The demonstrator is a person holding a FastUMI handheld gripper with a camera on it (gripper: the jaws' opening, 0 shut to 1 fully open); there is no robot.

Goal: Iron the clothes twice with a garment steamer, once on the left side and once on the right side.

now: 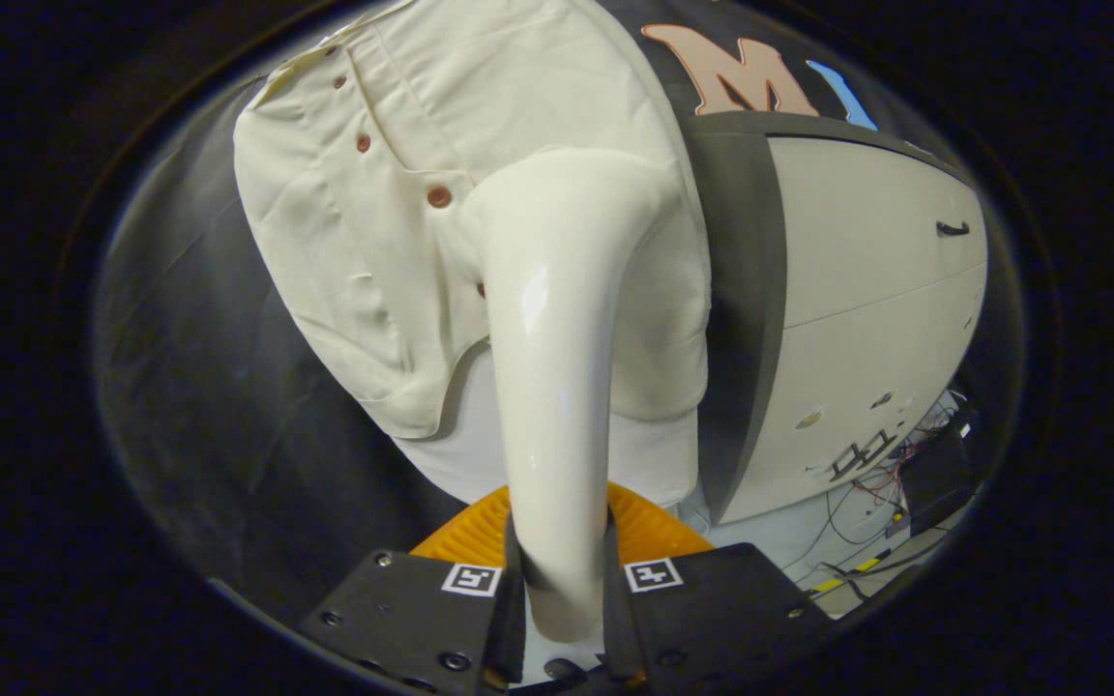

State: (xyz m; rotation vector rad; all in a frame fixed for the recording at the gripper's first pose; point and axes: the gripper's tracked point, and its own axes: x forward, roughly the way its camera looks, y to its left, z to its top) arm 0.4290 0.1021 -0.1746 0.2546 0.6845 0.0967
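Steamer held against the shirt front

Our hand-held gripper [557, 590] clamps both fingers on the garment steamer [557, 367] handle; beyond them its head meets the cream shirt [364, 232] just right of the button row. We judge the smooth handle could twist in the grip, or the head snag a button [438, 196].
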